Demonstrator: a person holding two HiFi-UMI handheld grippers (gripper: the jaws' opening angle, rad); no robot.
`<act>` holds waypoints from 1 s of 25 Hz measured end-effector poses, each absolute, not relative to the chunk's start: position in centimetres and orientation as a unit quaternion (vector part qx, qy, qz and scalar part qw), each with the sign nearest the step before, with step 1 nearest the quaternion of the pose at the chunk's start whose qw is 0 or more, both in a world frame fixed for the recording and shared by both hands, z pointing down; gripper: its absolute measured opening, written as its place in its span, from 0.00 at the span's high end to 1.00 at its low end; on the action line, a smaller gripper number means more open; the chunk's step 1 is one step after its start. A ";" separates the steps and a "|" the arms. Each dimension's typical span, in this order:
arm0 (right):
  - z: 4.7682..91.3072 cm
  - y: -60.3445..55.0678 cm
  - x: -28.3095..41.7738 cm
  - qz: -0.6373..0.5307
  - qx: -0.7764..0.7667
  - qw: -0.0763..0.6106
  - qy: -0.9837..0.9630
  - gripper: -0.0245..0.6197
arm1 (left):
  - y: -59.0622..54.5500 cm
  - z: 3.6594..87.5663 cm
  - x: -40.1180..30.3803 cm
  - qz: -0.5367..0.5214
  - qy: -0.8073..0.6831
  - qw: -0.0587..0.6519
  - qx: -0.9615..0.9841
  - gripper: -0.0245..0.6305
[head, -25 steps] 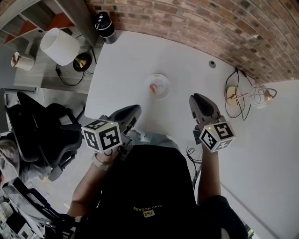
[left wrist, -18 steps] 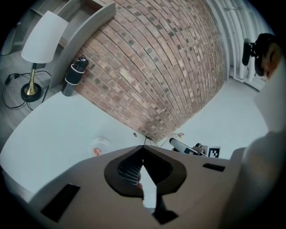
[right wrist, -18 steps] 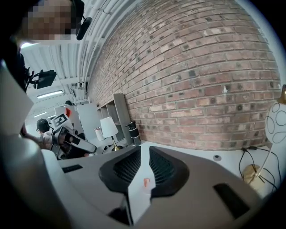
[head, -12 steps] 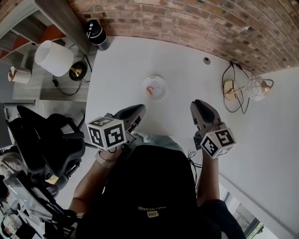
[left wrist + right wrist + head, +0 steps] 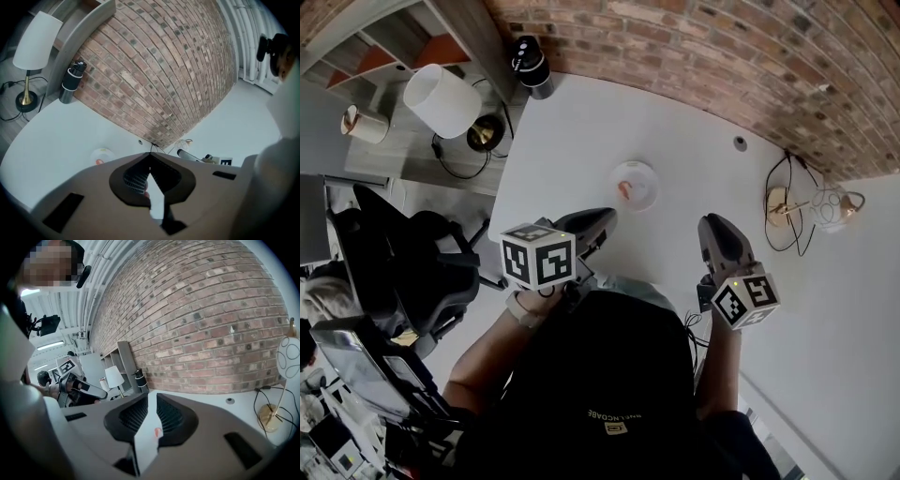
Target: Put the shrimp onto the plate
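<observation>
A small white plate [image 5: 636, 185] sits mid-table on the white table [image 5: 572, 141], and an orange shrimp [image 5: 625, 190] lies on it. My left gripper [image 5: 606, 217] hovers just near and left of the plate, shut and holding nothing. My right gripper [image 5: 715, 223] is to the plate's near right, also shut and empty. In the left gripper view, the plate [image 5: 103, 154] and shrimp [image 5: 99, 161] show left of the left gripper's [image 5: 150, 157] closed tips. In the right gripper view, the shrimp [image 5: 157, 432] shows through the slit behind the right gripper's [image 5: 151, 397] tips.
A brick wall [image 5: 722, 56] runs behind the table. A black cylinder [image 5: 530, 64] stands at the back left corner. At the right are a glass-globe lamp with cables [image 5: 806, 202] and a small round grommet [image 5: 740, 143]. Left of the table are a white-shaded lamp [image 5: 442, 99] and a black chair [image 5: 403, 272].
The head view has shifted. My left gripper has edged a little nearer the plate. The shrimp stays on the plate, and both grippers stay shut.
</observation>
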State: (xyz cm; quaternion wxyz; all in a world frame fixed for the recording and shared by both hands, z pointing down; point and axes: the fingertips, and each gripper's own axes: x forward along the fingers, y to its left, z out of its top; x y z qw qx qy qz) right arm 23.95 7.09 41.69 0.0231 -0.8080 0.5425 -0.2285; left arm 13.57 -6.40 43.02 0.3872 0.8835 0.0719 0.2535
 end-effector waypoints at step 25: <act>42.8 2.1 22.3 -0.236 -0.750 0.006 0.618 0.87 | -9.3 42.4 9.8 0.216 -0.018 0.404 0.889 0.96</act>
